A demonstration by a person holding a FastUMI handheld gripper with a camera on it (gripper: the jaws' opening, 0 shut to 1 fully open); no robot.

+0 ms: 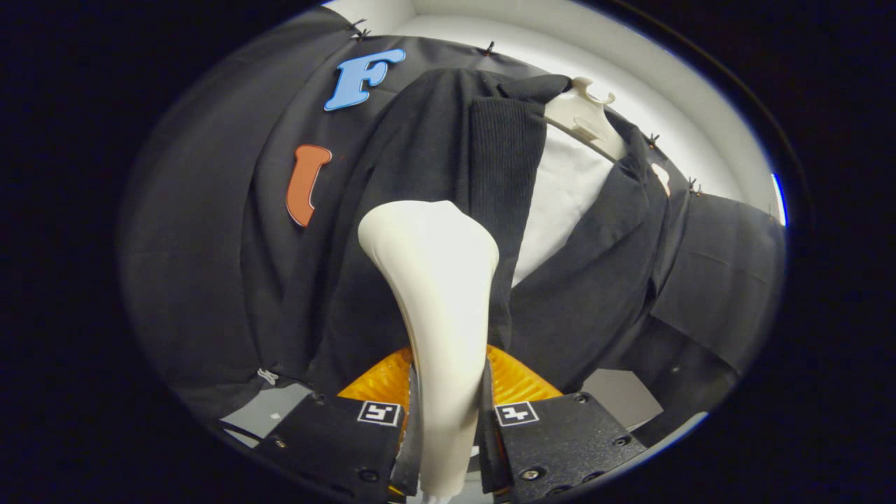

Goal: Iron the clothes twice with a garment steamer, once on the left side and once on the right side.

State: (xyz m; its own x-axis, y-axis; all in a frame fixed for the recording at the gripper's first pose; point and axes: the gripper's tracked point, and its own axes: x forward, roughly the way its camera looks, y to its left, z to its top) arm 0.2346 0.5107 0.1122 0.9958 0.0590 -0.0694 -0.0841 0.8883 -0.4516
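The tongs [448,413] grip the garment steamer [437,308] by its handle, both fingers pressed against it. The steamer head rests against the left front panel of the dark jacket [434,154] (hung on a white hanger [584,115]).

Gripper [448,420] fingers clamp cream garment steamer [437,280] handle at lower centre; steamer head against dark jacket [434,140] left panel, centre frame. White hanger [588,115] upper right holds jacket.
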